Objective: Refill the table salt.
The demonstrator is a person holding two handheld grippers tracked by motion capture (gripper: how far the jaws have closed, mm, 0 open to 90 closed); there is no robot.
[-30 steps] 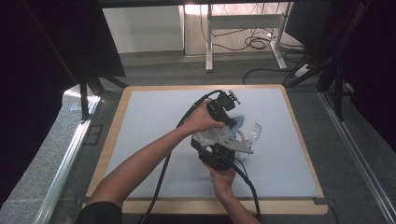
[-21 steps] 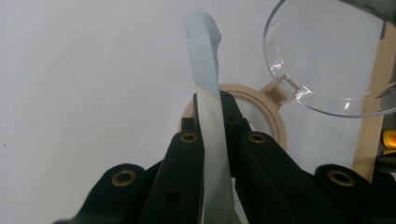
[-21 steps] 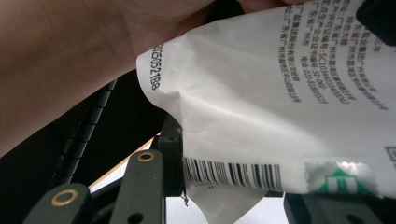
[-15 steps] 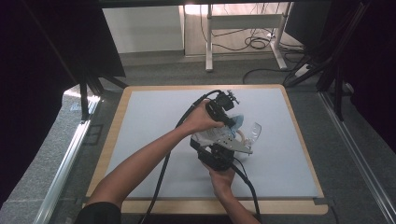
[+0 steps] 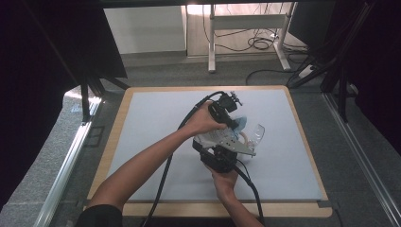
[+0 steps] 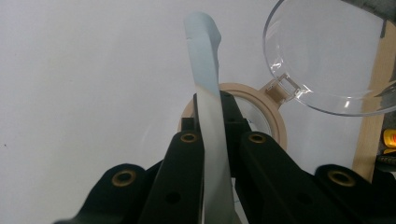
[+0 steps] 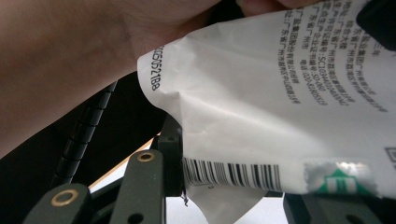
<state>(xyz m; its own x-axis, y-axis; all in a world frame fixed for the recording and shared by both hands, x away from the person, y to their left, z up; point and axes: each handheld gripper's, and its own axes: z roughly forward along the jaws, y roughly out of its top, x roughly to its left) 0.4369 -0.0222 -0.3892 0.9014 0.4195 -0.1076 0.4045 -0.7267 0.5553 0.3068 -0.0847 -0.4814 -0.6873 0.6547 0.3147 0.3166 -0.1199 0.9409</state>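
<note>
Over the middle of the table both grippers hold one white printed packet (image 5: 211,137) with a pale blue end. My left gripper (image 5: 235,123) is shut on the packet's edge (image 6: 203,46), seen end-on between its jaws (image 6: 210,105). My right gripper (image 5: 213,150) comes from below and is shut on the barcode end of the packet (image 7: 280,93), its jaws (image 7: 233,186) on either side. Just beyond the left gripper stands a jar with a beige rim (image 6: 273,109), and its clear hinged lid (image 6: 327,51) is swung open to the right (image 5: 256,134).
A pale grey mat (image 5: 156,132) covers the wood-edged table (image 5: 118,142). The person's left hand (image 7: 70,60) is close in front of the right gripper's camera. Black cables (image 5: 165,170) trail from both grippers toward the near edge. A desk frame and cords (image 5: 255,42) stand behind the table.
</note>
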